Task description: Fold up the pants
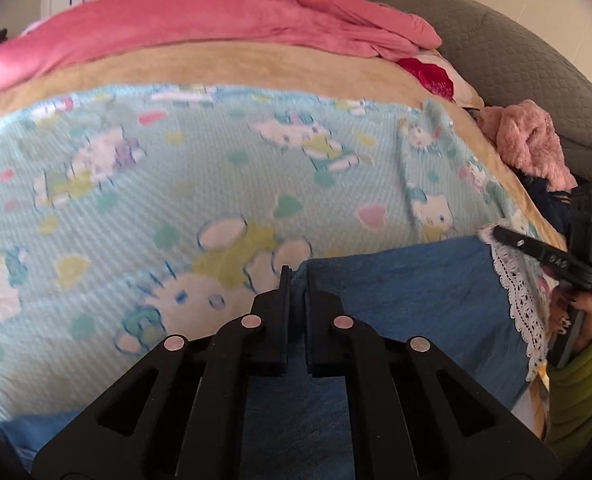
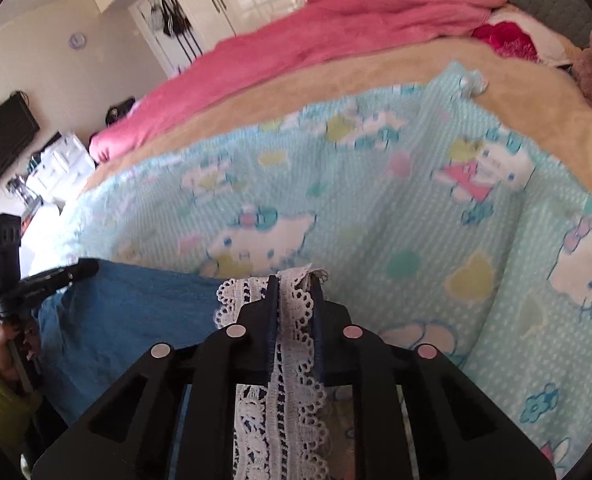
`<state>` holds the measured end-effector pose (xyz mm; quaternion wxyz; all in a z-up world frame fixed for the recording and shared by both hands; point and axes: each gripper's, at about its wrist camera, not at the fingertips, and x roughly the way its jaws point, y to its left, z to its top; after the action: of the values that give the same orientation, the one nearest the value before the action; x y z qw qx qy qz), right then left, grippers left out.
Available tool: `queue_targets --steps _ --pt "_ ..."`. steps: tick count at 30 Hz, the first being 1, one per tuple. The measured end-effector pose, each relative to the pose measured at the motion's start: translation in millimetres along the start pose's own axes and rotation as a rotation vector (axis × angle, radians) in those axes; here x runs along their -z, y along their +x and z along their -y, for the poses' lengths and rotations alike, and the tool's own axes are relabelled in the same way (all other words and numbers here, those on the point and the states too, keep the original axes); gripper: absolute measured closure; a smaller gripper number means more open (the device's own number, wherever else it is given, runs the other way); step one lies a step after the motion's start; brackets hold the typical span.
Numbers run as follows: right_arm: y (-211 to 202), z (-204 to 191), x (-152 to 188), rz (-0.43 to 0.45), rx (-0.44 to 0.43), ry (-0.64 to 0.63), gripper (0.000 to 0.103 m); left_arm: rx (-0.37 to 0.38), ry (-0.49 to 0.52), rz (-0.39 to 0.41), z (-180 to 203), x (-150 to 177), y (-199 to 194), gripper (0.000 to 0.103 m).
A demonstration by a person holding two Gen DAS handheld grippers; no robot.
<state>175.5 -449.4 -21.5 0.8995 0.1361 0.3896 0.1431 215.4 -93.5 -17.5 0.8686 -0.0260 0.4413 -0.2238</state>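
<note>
Pants lie blue across the near edge of the cartoon-print blanket. I have the left gripper pressed together on the plain cloth edge and the right gripper pinching the lace hem. Both tilt downward, side by side; I should lift evenly, keeping the edge taut.

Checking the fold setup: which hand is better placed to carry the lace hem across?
Right. Its tongs are already shut on the lace hem; the left tongs pinch the plain blue pants.
</note>
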Motion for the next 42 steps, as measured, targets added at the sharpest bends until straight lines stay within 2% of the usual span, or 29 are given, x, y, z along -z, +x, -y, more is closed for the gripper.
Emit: queue_targets --steps 3,5,7,8,9,10,11,13,16,18,21,22,23,24,25,28,32,33,34,42 --pt "10 -5 -8 -0.015 0.044 -0.038 0.090 -0.045 0.018 -0.014 2 -6 10 0.102" --pt "30 -7 -6 -0.078 0.115 -0.076 0.089 -0.064 0.016 -0.034 -1 -2 21 0.102" --pt "40 -8 -4 -0.110 0.136 -0.091 0.086 -0.074 -0.007 -0.054 -7 4 30 0.099" --pt "41 -8 -3 -0.105 0.157 -0.105 0.081 -0.079 -0.012 -0.056 -9 7 32 0.096" --pt "39 -8 -3 -0.101 0.172 -0.107 0.068 -0.075 -0.017 -0.056 -12 10 32 0.095" --pt "38 -8 -3 -0.105 0.191 -0.110 0.063 -0.067 -0.025 -0.049 -16 11 29 0.093" --pt "34 -7 -4 -0.102 0.210 -0.110 0.057 -0.069 -0.031 -0.046 -18 12 27 0.085" --pt "21 -7 -3 -0.083 0.211 -0.092 0.057 -0.096 -0.059 -0.030 -26 13 14 0.073" --pt "-7 -11 1 -0.016 0.232 -0.098 0.048 -0.136 -0.078 0.008 -33 15 -11 0.069" --pt "-23 -16 6 0.018 0.243 -0.105 0.041 -0.184 -0.071 0.031 -37 18 -29 0.063" --pt "-44 -26 19 0.052 0.241 -0.117 0.037 -0.260 -0.080 0.062 -47 29 -62 0.048" --pt "-49 -29 26 0.057 0.240 -0.122 0.036 -0.268 -0.088 0.073 -50 32 -70 0.040" --pt "-53 -32 32 0.059 0.239 -0.122 0.029 -0.276 -0.098 0.093 -53 38 -82 0.030" --pt "-57 -35 36 0.062 0.239 -0.122 0.026 -0.286 -0.103 0.105 -56 42 -89 0.026" --pt "-61 -38 42 0.063 0.234 -0.125 0.026 -0.307 -0.106 0.120 -58 49 -100 0.020" --pt "-65 -50 52 0.067 0.240 -0.140 0.026 -0.366 -0.121 0.146 -63 64 -124 0.010" --pt "-69 -69 59 0.082 0.253 -0.182 0.024 -0.423 -0.130 0.179 -66 82 -152 0.010" --pt "-70 -77 60 0.087 0.258 -0.201 0.014 -0.435 -0.129 0.181 -65 85 -156 0.010" --pt "-70 -82 62 0.092 0.259 -0.214 0.009 -0.441 -0.126 0.184 -64 88 -162 0.010" --pt "-70 -132 71 0.112 0.192 -0.301 0.008 -0.430 -0.105 0.182 -46 108 -176 0.010"
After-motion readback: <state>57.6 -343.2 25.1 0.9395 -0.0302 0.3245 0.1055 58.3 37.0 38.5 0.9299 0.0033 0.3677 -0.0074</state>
